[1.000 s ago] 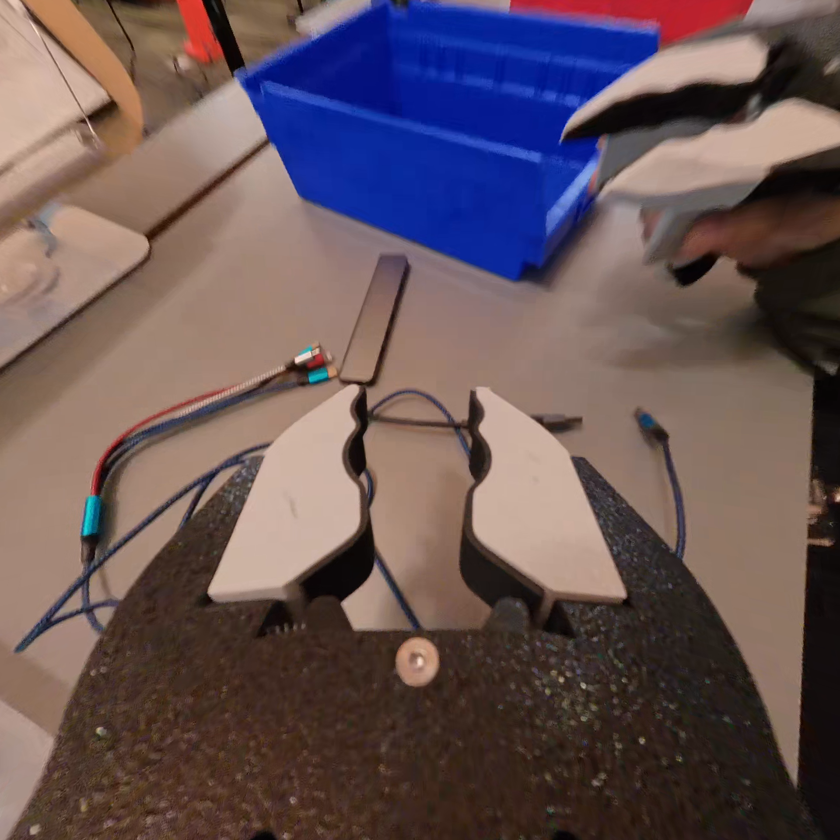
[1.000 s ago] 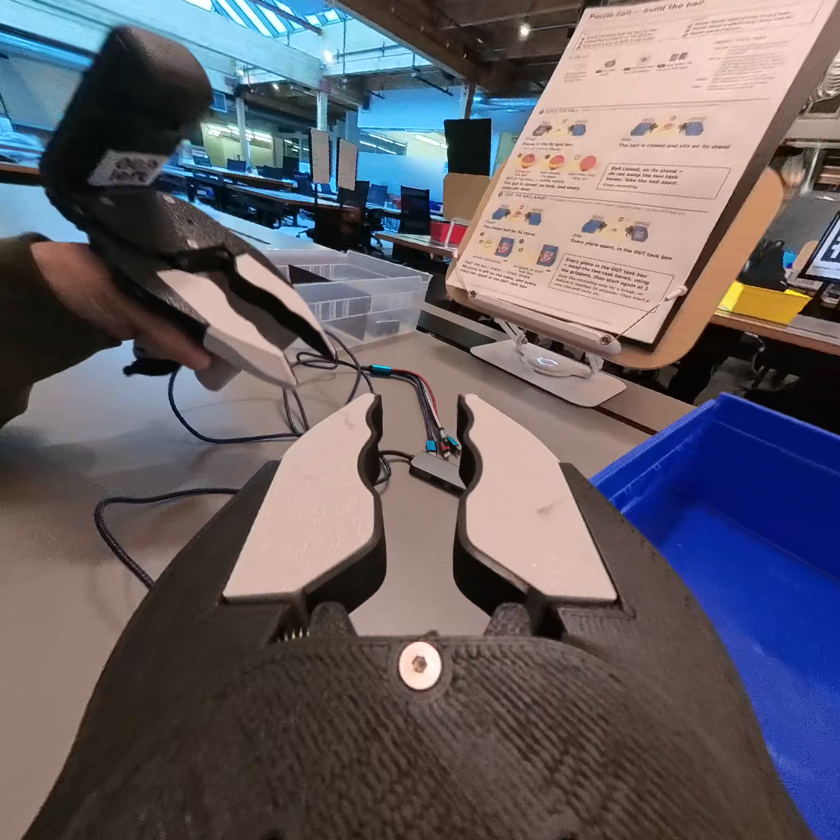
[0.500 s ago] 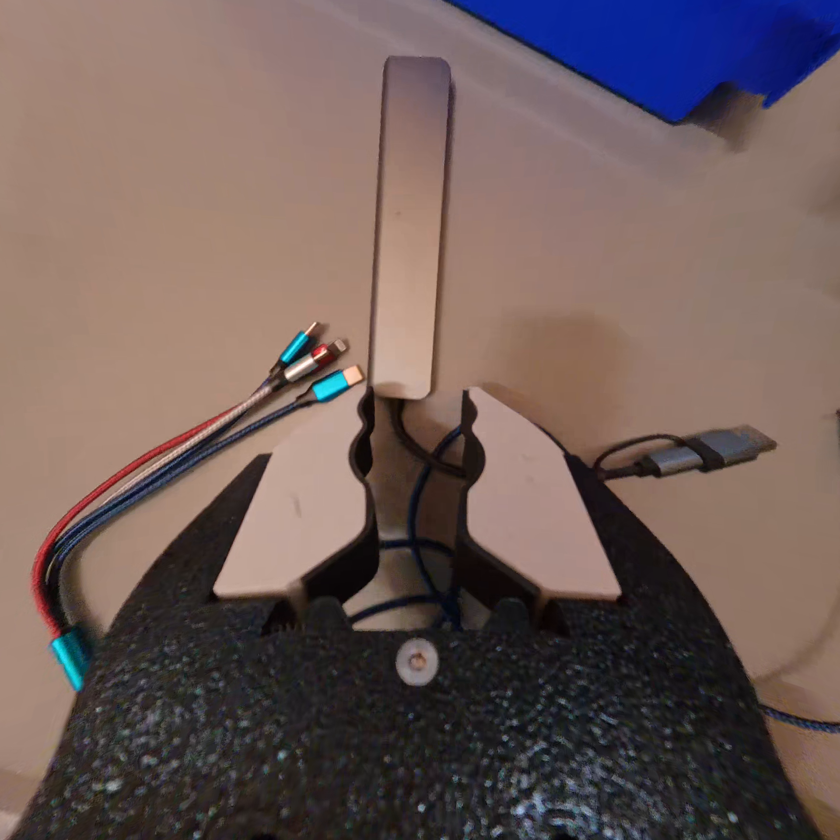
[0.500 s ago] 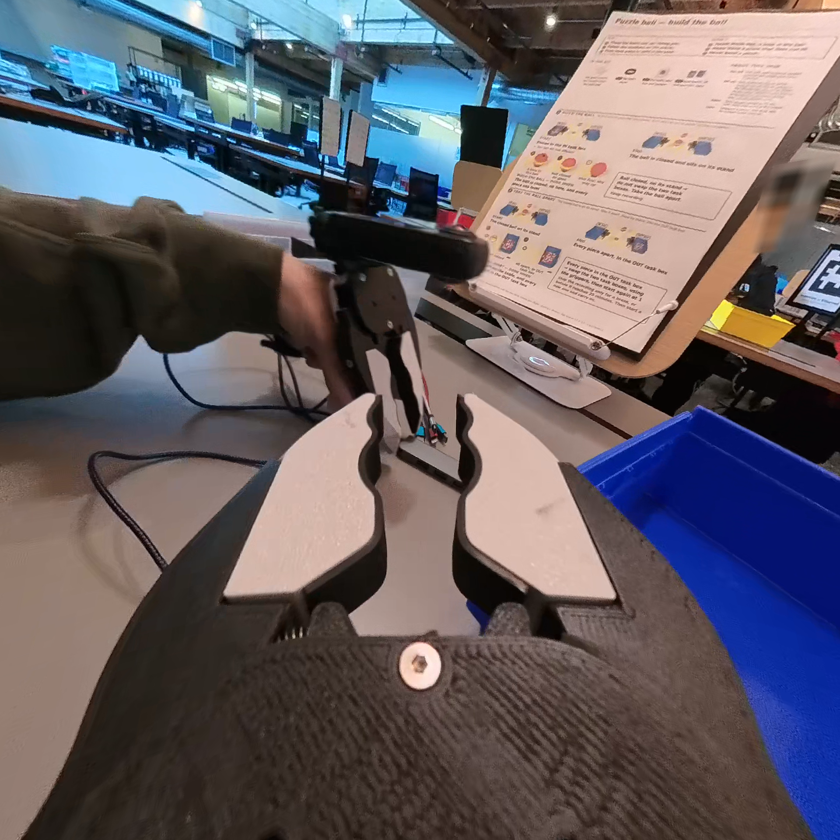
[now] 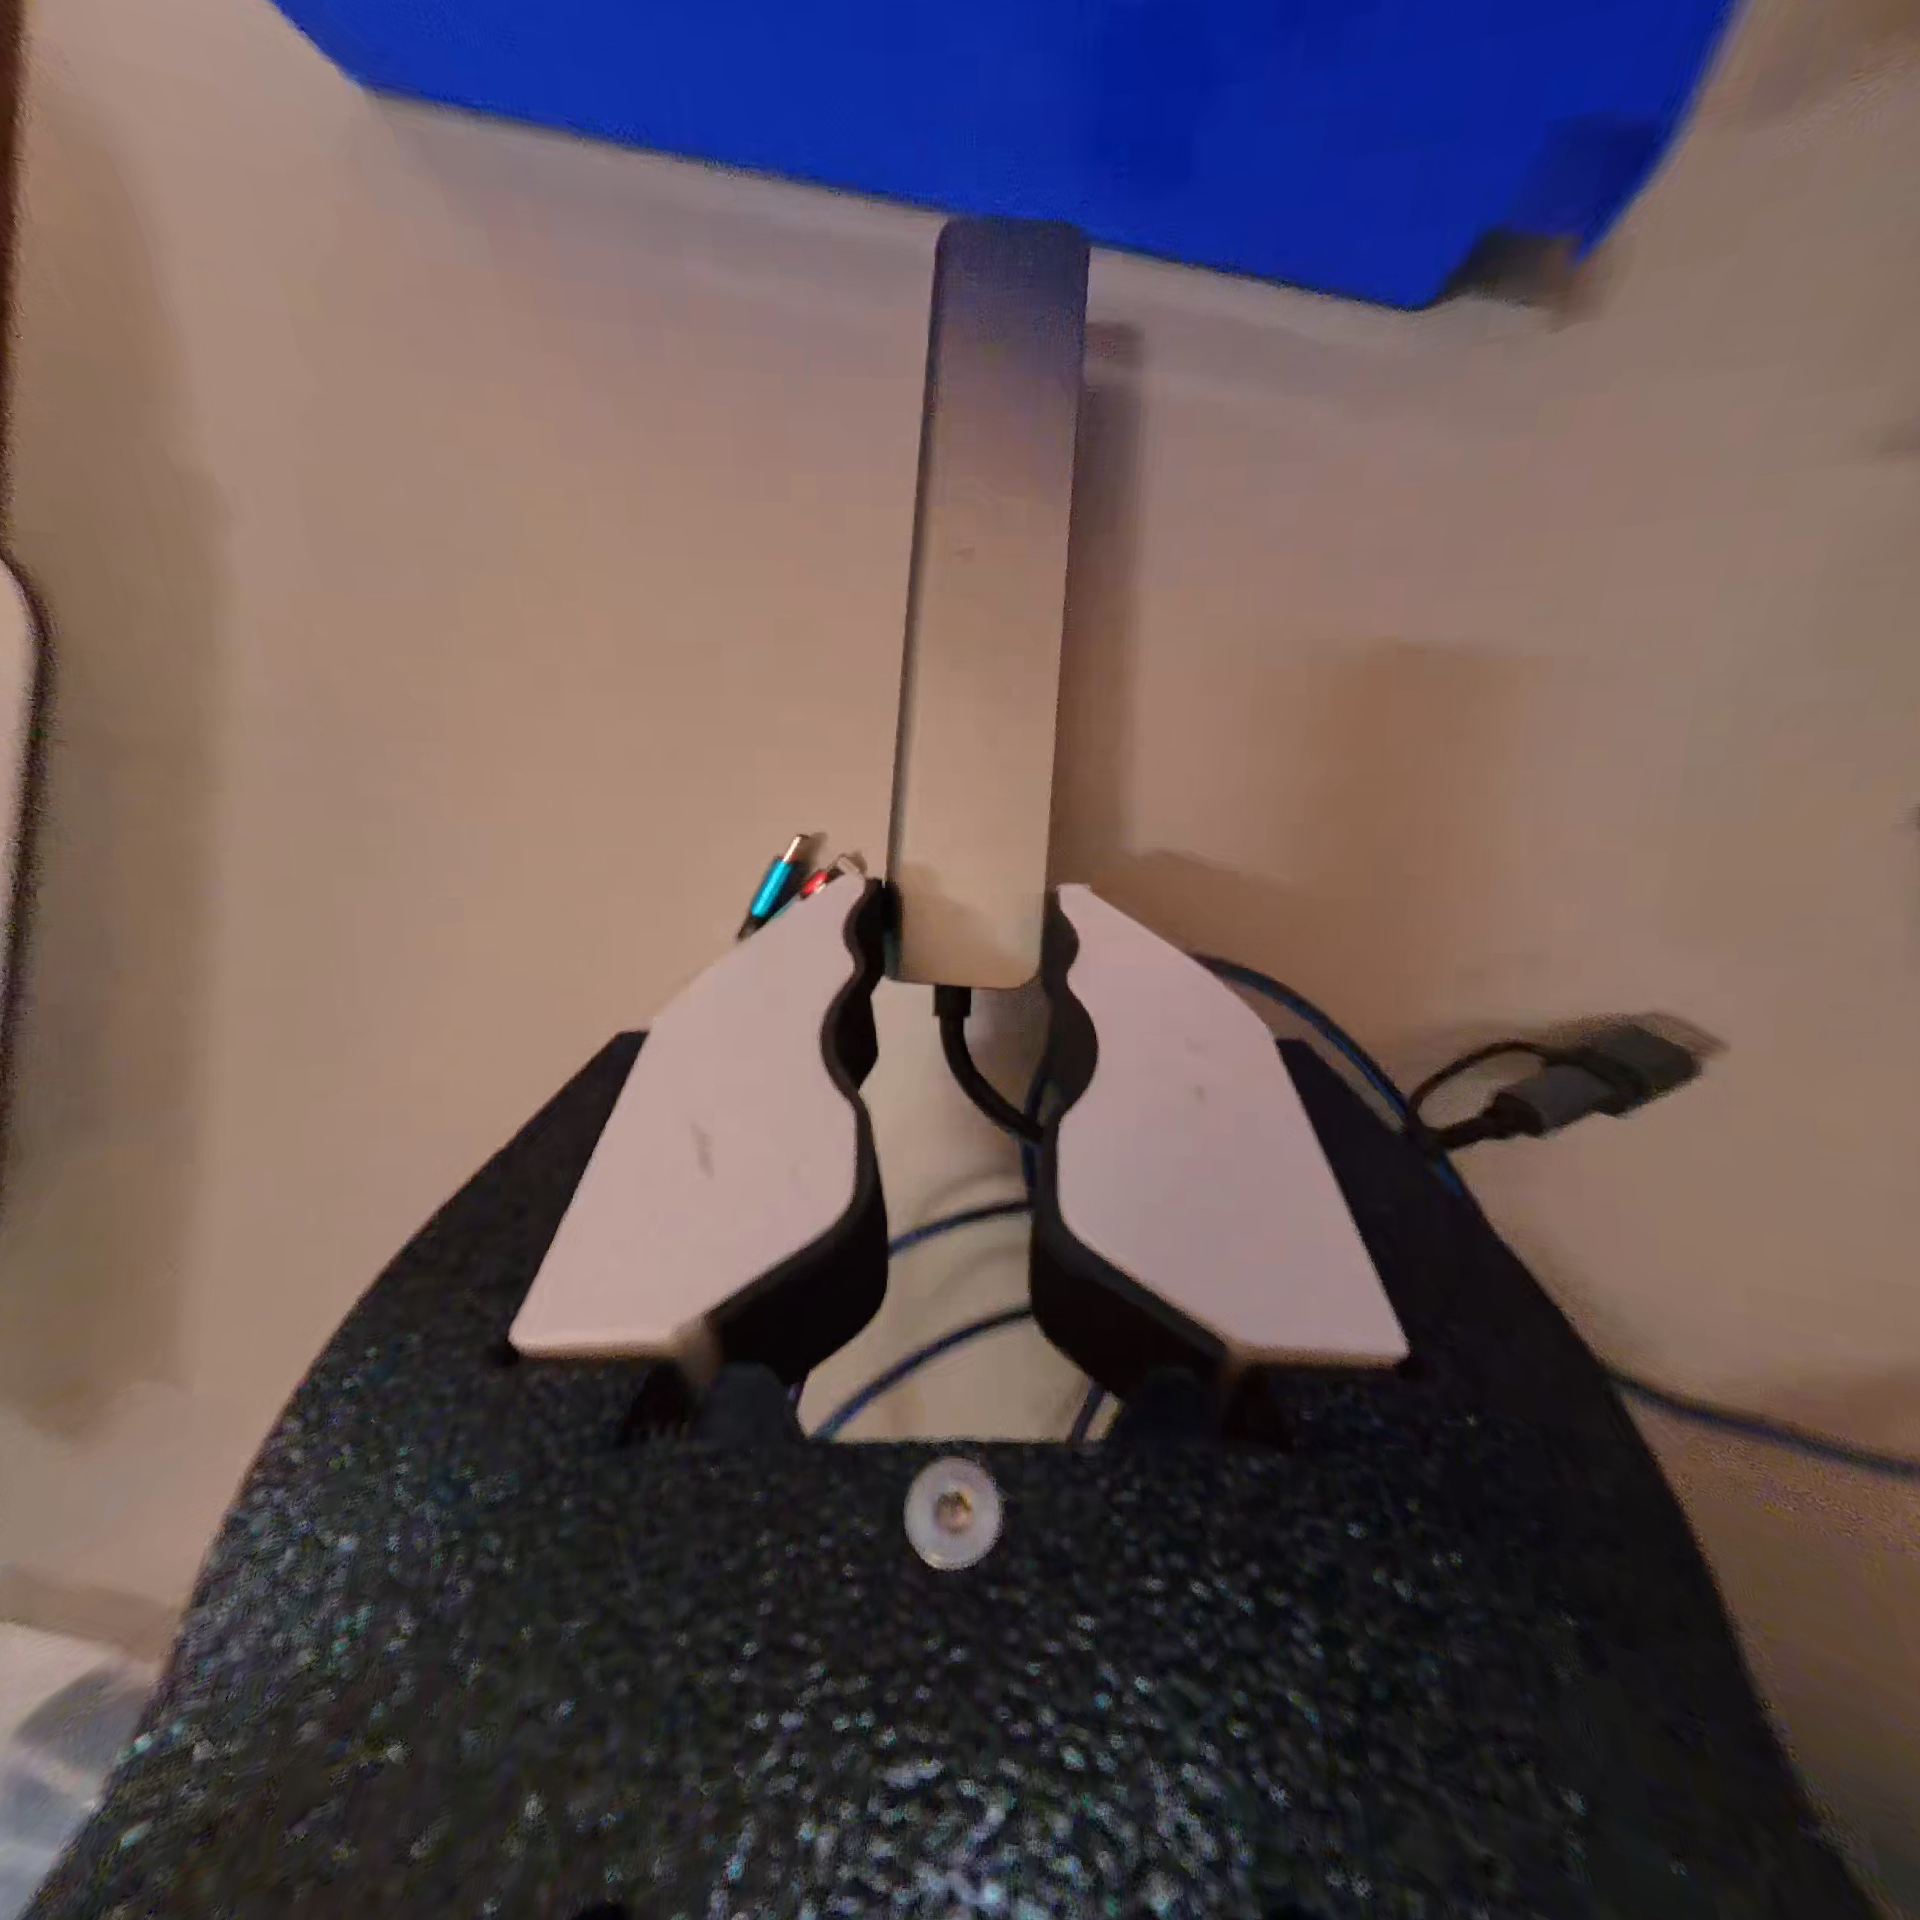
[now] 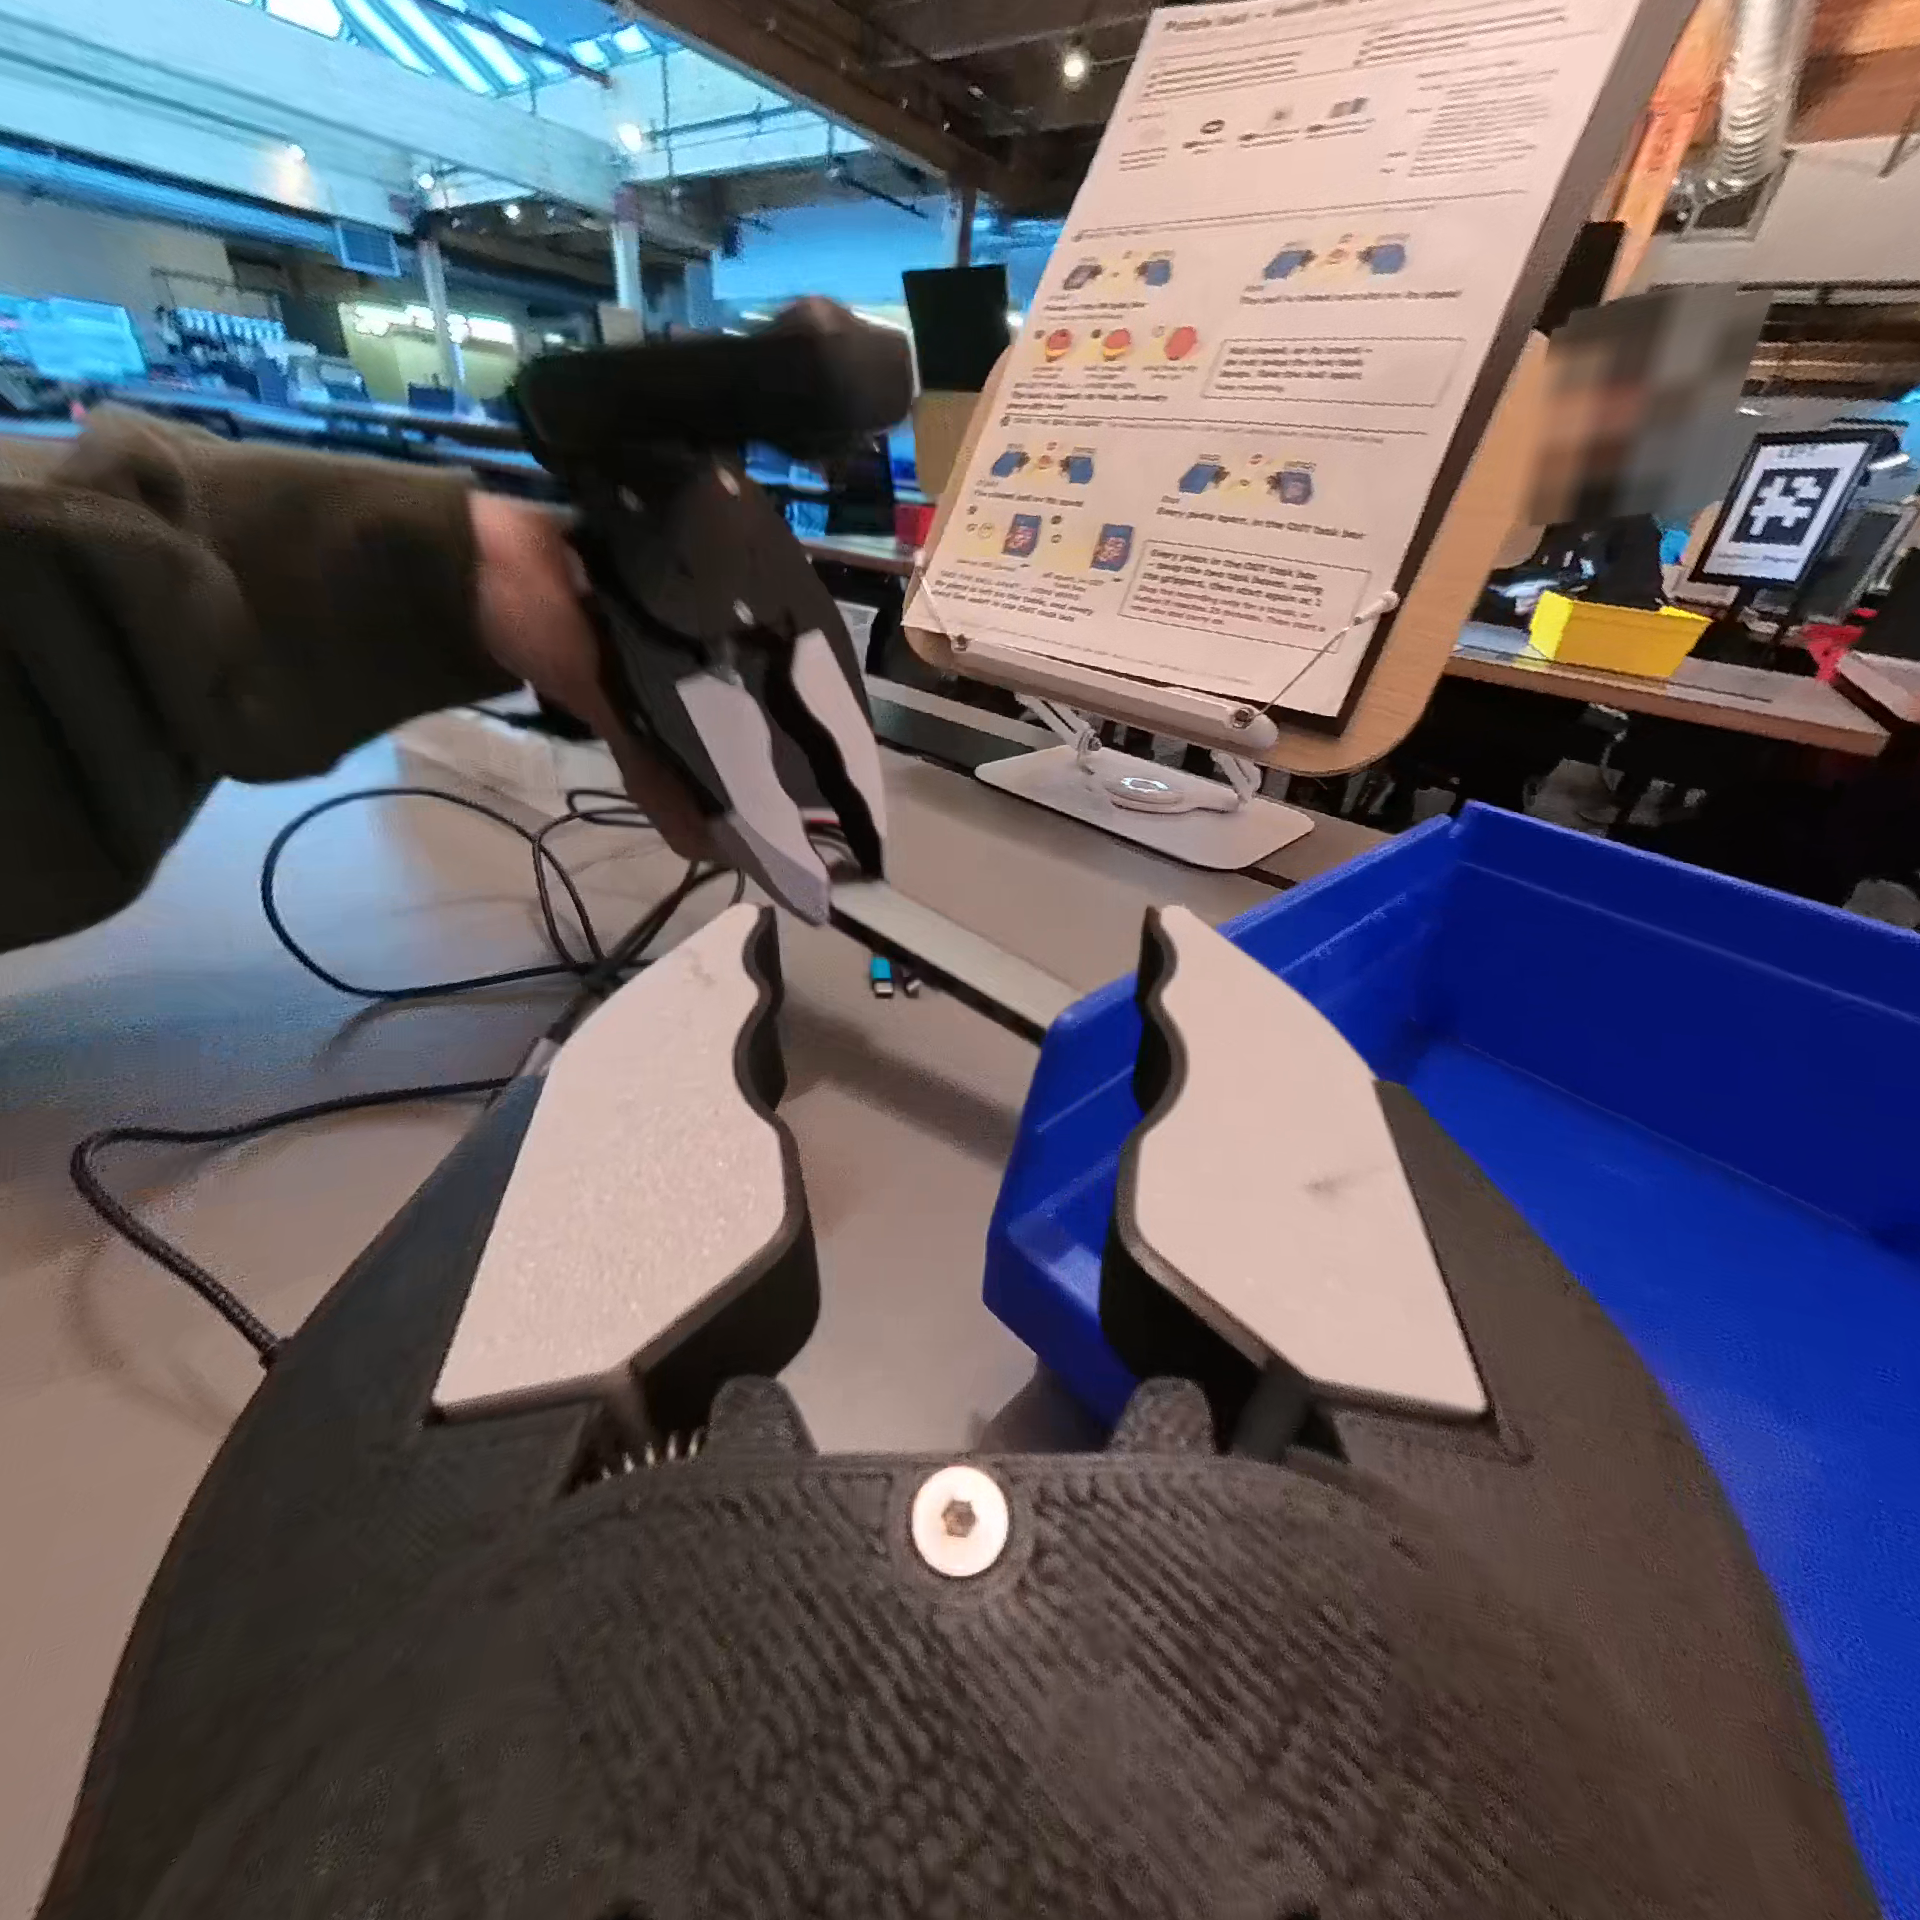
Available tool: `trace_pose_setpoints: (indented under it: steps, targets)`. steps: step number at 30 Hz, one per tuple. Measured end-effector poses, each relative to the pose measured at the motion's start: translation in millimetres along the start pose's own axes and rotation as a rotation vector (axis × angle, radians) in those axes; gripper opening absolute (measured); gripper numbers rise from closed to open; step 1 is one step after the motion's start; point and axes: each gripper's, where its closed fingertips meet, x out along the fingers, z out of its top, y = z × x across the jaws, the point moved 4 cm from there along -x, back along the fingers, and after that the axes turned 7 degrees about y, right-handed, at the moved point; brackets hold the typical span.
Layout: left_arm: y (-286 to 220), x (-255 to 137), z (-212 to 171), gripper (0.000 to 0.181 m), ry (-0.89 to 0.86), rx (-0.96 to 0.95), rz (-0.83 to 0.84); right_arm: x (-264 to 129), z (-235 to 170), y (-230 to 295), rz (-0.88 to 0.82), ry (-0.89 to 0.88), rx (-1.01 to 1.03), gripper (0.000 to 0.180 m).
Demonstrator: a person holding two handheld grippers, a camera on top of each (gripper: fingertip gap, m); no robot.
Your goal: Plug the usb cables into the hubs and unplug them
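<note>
Since half a second ago the left gripper (image 5: 961, 914) has come forward over the near end of the hub (image 5: 987, 582), and the right gripper (image 6: 951, 935) has spread its fingers wider. The hub is a long, thin grey bar lying flat on the table (image 5: 416, 623); in the left wrist view its long axis runs straight away from the camera, far end pointing at the blue bin (image 5: 1039, 104) and stopping just short of it. The near end sits between the left fingertips — the left one touches its edge, while a narrow gap shows on the right, so the jaws bracket the hub without a firm hold that can be seen. A black cable (image 5: 966, 1060) leaves that near end and curves back between the fingers. Teal and red cable plugs (image 5: 790, 883) lie just left of the hub's near end, and a grey plug (image 5: 1600, 1081) lies off to the right, with blue cable (image 5: 1714, 1434) running past it.

The right gripper hangs wide open above the table with nothing in it, next to the bin's corner. An instruction board (image 6: 1247, 364) on a stand rises behind.
</note>
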Motion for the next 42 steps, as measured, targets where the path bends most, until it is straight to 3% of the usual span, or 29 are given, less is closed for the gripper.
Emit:
trace_pose_setpoints:
  steps: [1, 3, 7, 14, 22, 28, 36, 42]
  targets:
    - [0, -15, 2, 0.028, -0.007, 0.035, 0.002, 0, 0, -1, -0.002, -0.014, 0.016, 0.07]
    - [2, -47, 6, 0.028, -0.029, 0.108, 0.042, 0, 2, -2, 0.001, -0.054, 0.041, 0.074]
    - [-18, -98, 13, 0.028, -0.06, 0.31, -0.034, 7, 5, 11, 0.066, -0.083, 0.046, 0.088]
    - [-70, -116, 27, 0.028, -0.073, 0.593, -0.177, 26, 5, 61, 0.237, -0.122, -0.016, 0.094]
    - [-74, -112, 21, 0.028, -0.055, 0.625, -0.225, 29, 7, 74, 0.284, -0.161, 0.015, 0.059]
    - [-67, -115, 21, 0.028, -0.053, 0.645, -0.195, 34, 8, 74, 0.236, -0.157, 0.013, 0.058]
    - [-54, -106, 28, 0.033, -0.173, 0.481, -0.207, 29, 13, 63, 0.13, -0.22, 0.032, 0.057]
    - [-55, -103, 21, 0.03, -0.186, 0.495, -0.223, 31, 9, 67, 0.177, -0.215, -0.001, 0.057]
